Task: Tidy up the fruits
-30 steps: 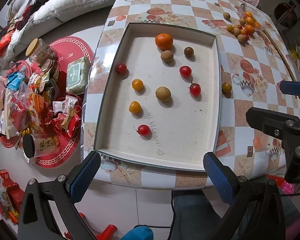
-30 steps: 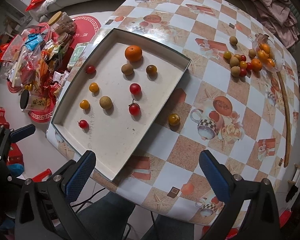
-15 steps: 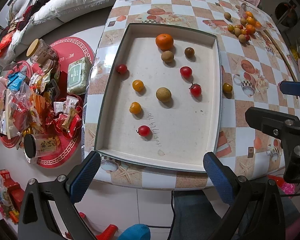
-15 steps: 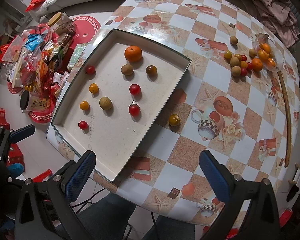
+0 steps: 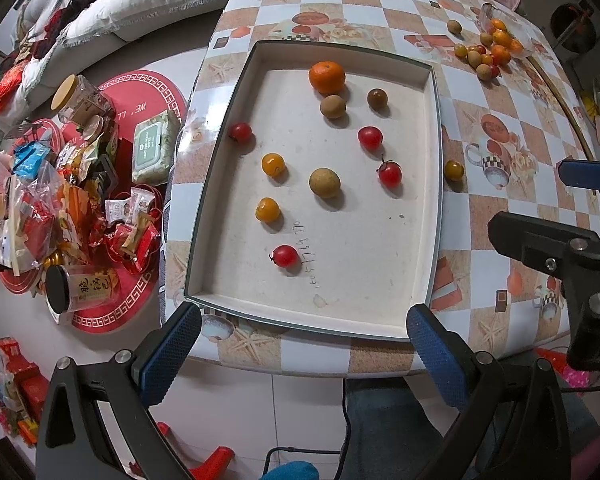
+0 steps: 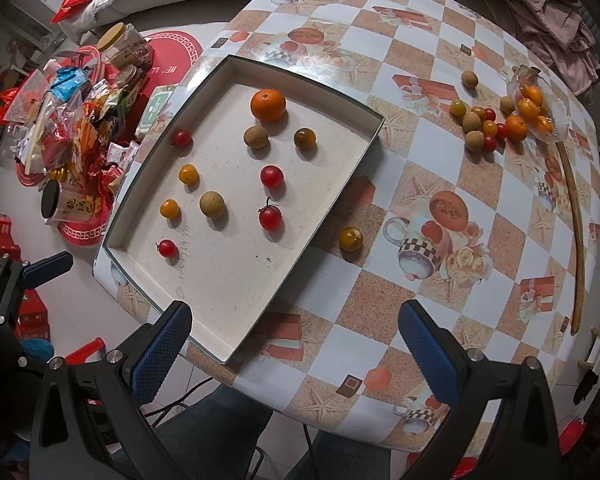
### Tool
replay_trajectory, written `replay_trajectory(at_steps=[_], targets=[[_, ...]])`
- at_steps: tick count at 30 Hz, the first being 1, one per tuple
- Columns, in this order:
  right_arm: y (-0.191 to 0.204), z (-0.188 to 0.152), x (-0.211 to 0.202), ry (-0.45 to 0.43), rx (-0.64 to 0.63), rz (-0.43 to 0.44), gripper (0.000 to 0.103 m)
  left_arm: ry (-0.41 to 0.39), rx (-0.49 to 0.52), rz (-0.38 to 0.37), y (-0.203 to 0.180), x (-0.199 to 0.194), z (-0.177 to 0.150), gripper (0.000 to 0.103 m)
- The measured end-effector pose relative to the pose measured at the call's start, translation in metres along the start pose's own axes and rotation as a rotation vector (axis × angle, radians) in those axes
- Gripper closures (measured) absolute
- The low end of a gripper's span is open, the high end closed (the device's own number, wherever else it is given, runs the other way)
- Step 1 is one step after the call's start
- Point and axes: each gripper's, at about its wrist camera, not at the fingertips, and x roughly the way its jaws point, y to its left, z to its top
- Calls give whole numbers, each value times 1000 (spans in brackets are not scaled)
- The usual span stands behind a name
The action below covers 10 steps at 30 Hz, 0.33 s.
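On the checkered table (image 6: 452, 184), a shallow white tray (image 5: 434, 216) holds an orange (image 5: 327, 77), three brown fruits, four red tomatoes and two yellow tomatoes, all lying apart. One yellow tomato (image 6: 350, 238) rests on the cloth just beside the tray's right wall. A loose fruit pile (image 6: 496, 124) lies well apart at the far right (next to a clear bag). Left gripper (image 5: 300, 354) and right gripper (image 6: 292, 350) hover off the near edge, fingers spread wide, holding nothing.
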Motion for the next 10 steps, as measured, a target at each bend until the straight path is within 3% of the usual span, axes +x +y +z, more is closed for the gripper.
replay_trajectory(at_steps=[10], targets=[[6,-3,2,-3,-6,4,0,-16,-4,0,-1,-2,-2,0]])
